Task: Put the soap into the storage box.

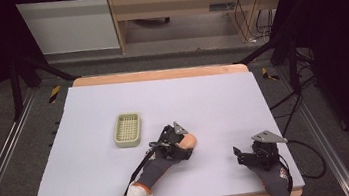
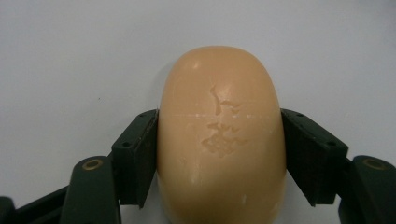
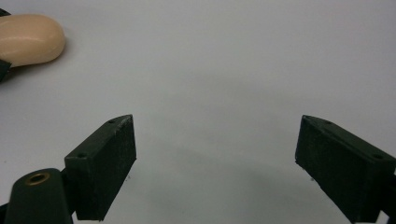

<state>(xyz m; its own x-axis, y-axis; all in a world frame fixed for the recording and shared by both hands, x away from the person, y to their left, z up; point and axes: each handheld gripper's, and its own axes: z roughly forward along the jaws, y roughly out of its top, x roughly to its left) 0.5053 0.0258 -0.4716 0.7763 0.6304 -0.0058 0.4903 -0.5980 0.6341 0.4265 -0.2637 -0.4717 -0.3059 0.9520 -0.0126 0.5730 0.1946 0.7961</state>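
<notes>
The biggest risk, as I judge it, is the soap (image 2: 220, 135) slipping out of the left gripper (image 1: 181, 145). The bar is smooth and rounded, and the jaws press on its curved sides rather than on flat faces, so a hard squeeze or a quick swing could squirt it forward and out. Its top face already shows chips and a crack (a harder pinch might mark it further). If the move is to the soap dish (image 1: 128, 130), as seems likely, a tilted release could also leave the bar propped on the rim instead of lying flat inside.

The soap sits between the left gripper's jaws, which are closed against its two long sides, with its rounded end sticking out past the tips. From above it is near the middle of the table (image 1: 213, 98), to the right of the dish and a little nearer the person. The right gripper (image 1: 250, 155) rests well apart, near the table's right front, its jaws spread wide with nothing between them.
</notes>
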